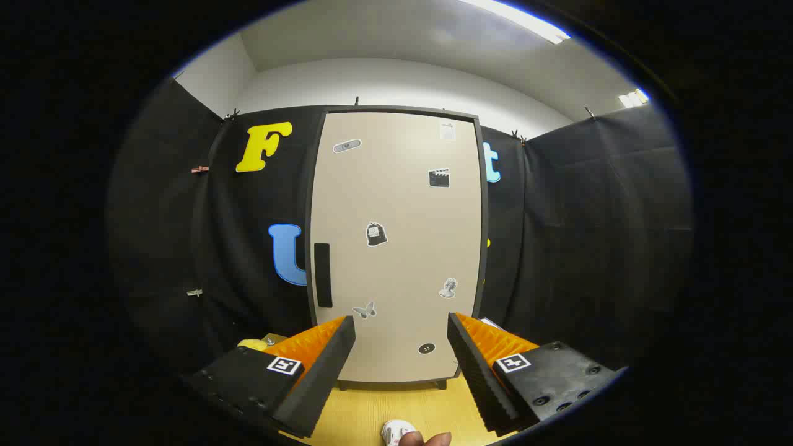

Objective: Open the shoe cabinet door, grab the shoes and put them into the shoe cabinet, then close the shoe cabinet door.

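Beyond the spread, empty gripper (401, 347), the shut door (396, 248) stands, its upright handle (323, 275) far-left.

Item count, gripper view:

- Shoe cabinet (396, 204): one, centre of frame, with one door, closed.
- Door handle (323, 274): one, dark, vertical, at the door's left edge.
- Stickers (376, 234) on the door: seven.
- Gripper (401, 337): one, with two fingers (322, 365) at the lower frame, spread apart, nothing between them.
- Square markers (284, 365): two, one per finger.
- Shoe (396, 432): one visible, white, at the bottom centre, partly cut off.
- Ceiling lights (520, 18): two, upper right.
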`<state>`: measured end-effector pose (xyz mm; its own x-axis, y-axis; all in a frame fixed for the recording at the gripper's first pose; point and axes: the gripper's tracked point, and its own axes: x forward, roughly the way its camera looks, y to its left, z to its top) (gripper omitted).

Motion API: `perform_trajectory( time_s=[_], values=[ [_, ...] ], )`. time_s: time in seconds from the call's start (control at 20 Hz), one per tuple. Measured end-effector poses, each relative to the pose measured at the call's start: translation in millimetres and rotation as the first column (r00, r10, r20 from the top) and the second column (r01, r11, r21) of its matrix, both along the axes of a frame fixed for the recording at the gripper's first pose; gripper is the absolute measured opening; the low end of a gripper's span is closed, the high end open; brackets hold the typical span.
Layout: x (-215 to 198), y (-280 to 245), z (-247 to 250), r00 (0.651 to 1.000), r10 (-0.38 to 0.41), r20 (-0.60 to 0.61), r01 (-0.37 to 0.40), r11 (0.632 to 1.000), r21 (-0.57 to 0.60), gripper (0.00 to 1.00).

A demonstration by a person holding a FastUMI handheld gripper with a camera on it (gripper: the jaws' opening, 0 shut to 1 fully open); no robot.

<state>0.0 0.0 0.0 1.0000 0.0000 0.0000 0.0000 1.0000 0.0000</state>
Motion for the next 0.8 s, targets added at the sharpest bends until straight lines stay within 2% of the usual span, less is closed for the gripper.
perform_trajectory(
  time_s=[0.8],
  values=[
    [-7.0,12.6,1.2,1.000,-0.001,-0.002,0.001,1.000,-0.003,0.98]
  ],
)
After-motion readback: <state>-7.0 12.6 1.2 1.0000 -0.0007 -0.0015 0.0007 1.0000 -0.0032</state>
